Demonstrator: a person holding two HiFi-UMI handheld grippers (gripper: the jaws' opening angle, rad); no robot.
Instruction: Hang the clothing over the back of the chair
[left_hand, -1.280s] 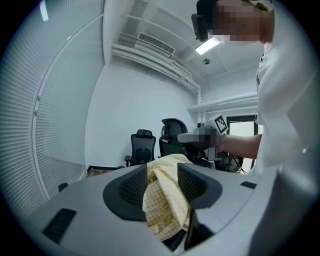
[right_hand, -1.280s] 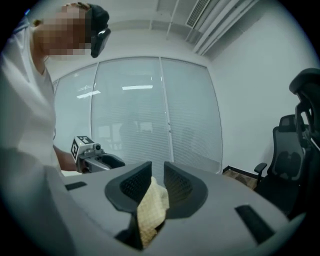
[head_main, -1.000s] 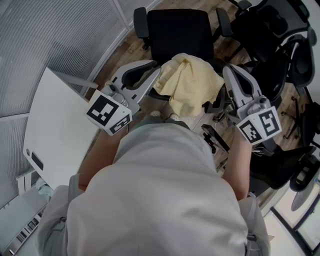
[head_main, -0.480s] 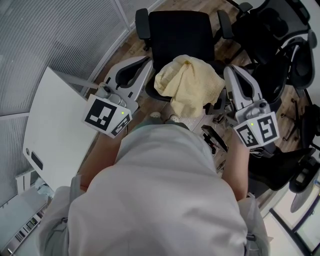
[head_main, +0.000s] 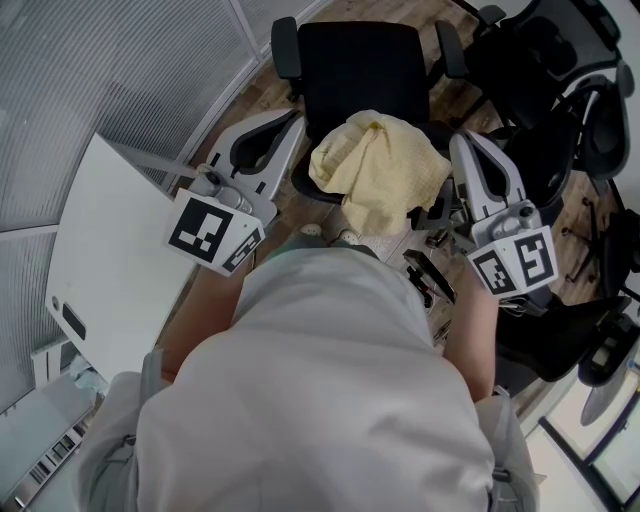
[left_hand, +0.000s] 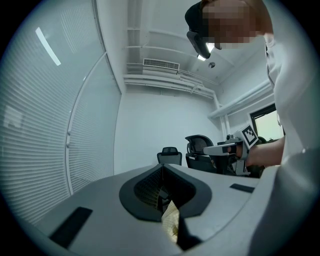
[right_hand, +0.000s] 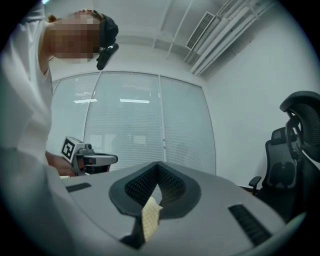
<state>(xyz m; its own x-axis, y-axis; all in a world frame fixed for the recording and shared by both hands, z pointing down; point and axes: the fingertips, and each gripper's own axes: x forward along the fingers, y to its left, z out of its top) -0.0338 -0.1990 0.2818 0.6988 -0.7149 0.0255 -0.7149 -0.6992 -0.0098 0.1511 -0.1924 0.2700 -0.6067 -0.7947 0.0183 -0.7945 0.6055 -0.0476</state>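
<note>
1. The left gripper (head_main: 298, 138) is clenched on one edge of the yellow garment (head_main: 380, 170). In the left gripper view a sliver of yellow cloth (left_hand: 171, 223) sticks out between the closed jaws.
2. The right gripper (head_main: 455, 150) is likewise clamped on the opposite edge. Its own view shows a pale yellow tab (right_hand: 150, 220) pinched where the jaws meet.
3. The two grips sit well apart, one on each side, so the garment hangs between them as a loose, bunched sling rather than a tight ball. I judge this is meant to keep it wide enough to lie across a chair back.
4. Both grippers point roughly level and face each other. Each shows in the other's view, the right one (left_hand: 232, 150) and the left one (right_hand: 87, 159), which suits carrying the cloth as a span.
5. The garment is in the air over the near edge of the black office chair (head_main: 360, 65). Nothing carries it but the grippers, and I cannot tell whether its lower folds touch the chair.
6. The person stands close against the chair's near side, between the corner of the white table (head_main: 110, 260) on the left and other black chairs (head_main: 560, 90) on the right.
7. The hanging is not yet done, as the cloth is draped over no part of the chair.
</note>
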